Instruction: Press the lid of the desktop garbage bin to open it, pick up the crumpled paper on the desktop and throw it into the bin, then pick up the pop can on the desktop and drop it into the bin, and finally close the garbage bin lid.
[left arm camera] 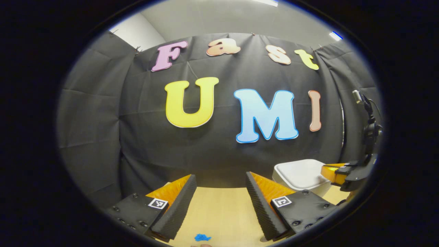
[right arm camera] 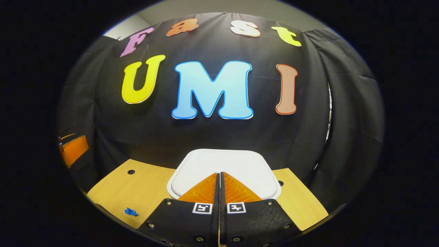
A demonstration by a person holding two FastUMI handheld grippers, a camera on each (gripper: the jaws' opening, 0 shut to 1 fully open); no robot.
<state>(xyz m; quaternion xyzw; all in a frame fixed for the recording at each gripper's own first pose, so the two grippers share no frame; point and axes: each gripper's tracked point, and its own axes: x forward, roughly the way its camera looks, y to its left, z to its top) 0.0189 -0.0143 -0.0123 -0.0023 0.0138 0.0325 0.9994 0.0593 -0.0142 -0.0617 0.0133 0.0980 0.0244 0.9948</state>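
Wooden desktop under both tools here. The right gripper has its fingers pressed together with nothing between them, tips over the near edge of the white bin lid, which sits flat and closed right ahead. The left gripper is spread wide and empty, with the bin off to its front right. A small blue scrap lies just below its fingers.
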